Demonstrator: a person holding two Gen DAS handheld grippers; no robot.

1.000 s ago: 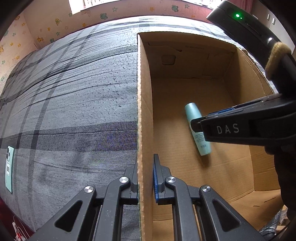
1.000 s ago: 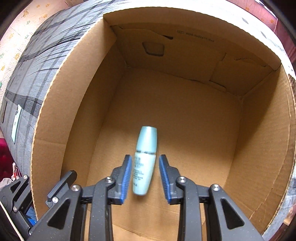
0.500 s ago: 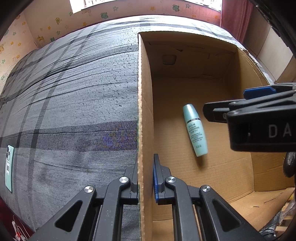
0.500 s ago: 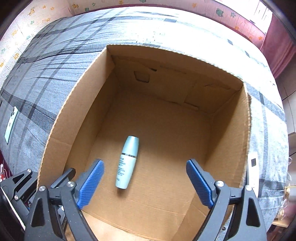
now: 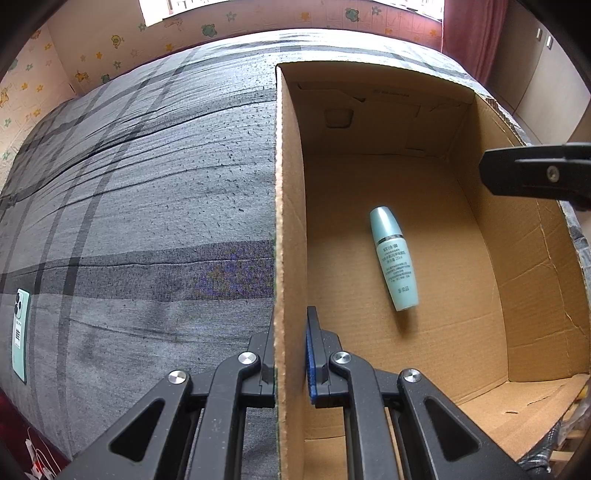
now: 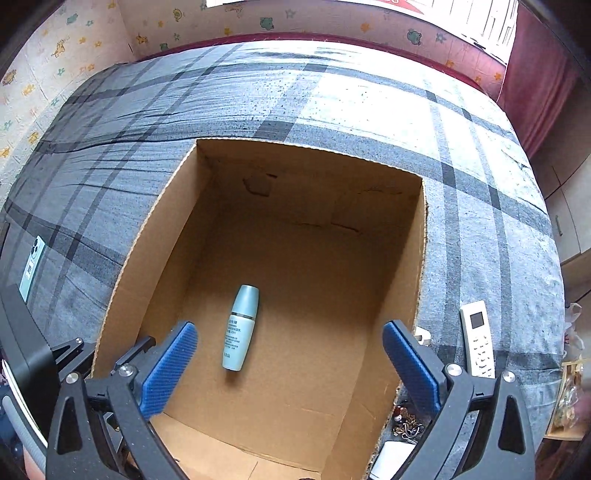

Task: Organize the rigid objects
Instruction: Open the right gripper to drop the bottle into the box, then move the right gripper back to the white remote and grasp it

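Bedroom at home: plaid bedspread [image 6: 369, 110], cartoon-animal wallpaper [image 6: 258, 22].

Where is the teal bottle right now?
The teal bottle lies on its side on the floor of the cardboard box, nearer the wall clamped by the left gripper, untouched below the open right gripper.

One bottle [image 6: 240, 327], one box [image 6: 421, 236], one remote [image 6: 477, 338], one phone [image 5: 20, 334]

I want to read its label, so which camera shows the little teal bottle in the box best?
The left wrist view: the bottle lies close and large, label printing facing the lens. The right wrist view shows the whole bottle too, but smaller, between open blue pads.
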